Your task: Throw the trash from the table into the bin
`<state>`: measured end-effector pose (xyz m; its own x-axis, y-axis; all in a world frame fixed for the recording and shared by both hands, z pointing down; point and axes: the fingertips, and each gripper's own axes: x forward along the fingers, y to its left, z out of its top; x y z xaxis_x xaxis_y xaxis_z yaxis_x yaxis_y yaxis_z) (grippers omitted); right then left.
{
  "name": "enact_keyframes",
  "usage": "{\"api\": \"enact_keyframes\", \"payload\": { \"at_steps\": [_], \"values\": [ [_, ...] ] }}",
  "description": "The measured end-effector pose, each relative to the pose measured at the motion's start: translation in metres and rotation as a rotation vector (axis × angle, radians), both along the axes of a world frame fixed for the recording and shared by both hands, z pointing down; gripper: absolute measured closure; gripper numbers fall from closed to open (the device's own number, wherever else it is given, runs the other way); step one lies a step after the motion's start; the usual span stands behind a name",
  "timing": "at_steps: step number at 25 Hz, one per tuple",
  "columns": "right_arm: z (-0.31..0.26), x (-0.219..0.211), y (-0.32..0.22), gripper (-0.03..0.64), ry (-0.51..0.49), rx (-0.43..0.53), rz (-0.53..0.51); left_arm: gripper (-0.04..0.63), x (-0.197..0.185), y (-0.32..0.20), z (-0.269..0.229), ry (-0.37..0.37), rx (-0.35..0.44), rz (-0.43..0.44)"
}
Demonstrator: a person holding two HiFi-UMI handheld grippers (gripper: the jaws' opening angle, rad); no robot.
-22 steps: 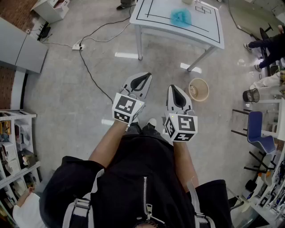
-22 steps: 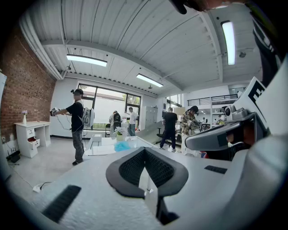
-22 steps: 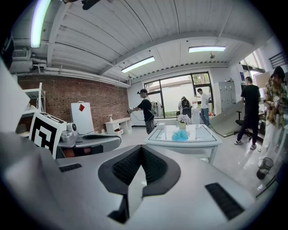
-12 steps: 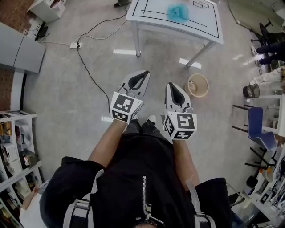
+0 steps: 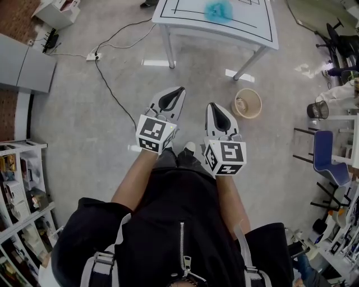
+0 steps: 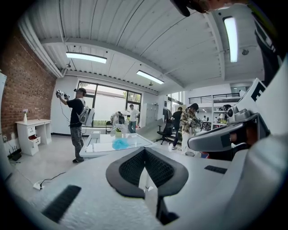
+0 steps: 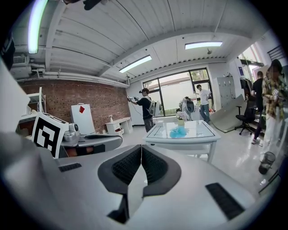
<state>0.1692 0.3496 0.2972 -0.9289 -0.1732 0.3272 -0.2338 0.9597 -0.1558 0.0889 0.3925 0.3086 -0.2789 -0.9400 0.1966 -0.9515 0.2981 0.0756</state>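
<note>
Blue crumpled trash (image 5: pixel 217 11) lies on the white table (image 5: pixel 224 35) at my twelve o'clock, near the top edge of the head view and well apart from both grippers. It sits inside the black outline marked on the tabletop. In the right gripper view the same trash (image 7: pixel 178 132) shows on the table (image 7: pixel 180 140) just past the jaw tips, with a small flower pot (image 7: pixel 181 117) behind it.

The left gripper (image 5: pixel 179 89) is held out over the grey floor at about eleven o'clock from my feet, its jaws pressed together with nothing between them. The left gripper view confirms it, pads meeting along one line. The right gripper (image 5: pixel 212 105) is beside it at one o'clock, jaws likewise closed on nothing.

The tan round bin (image 5: pixel 247 103) stands on the floor at two o'clock from the right gripper, near the table's front right leg. There is already something pale inside, but I cannot make out what.

A cable and power strip (image 5: pixel 92 56) trail across the floor at ten o'clock.
</note>
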Motion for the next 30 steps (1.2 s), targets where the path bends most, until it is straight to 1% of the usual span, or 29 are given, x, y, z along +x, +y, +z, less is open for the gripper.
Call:
{"api": "enact_keyframes", "payload": {
  "at_steps": [9,18,23,30],
  "values": [
    [0.007,0.019,-0.013,0.606,-0.002,-0.026,-0.018,0.591,0.02,-0.018,0.001,-0.004,-0.007,-0.008],
    [0.006,0.01,-0.019,0.606,-0.014,-0.038,-0.026,0.591,0.007,-0.023,0.0,-0.015,-0.013,-0.018],
    [0.006,-0.009,-0.025,0.606,-0.004,-0.027,-0.042,0.589,-0.012,-0.032,-0.001,-0.013,0.001,-0.017],
    [0.009,-0.053,-0.044,0.606,0.017,-0.012,-0.047,0.589,-0.056,-0.059,0.001,0.002,0.02,-0.009]
  ]
}}
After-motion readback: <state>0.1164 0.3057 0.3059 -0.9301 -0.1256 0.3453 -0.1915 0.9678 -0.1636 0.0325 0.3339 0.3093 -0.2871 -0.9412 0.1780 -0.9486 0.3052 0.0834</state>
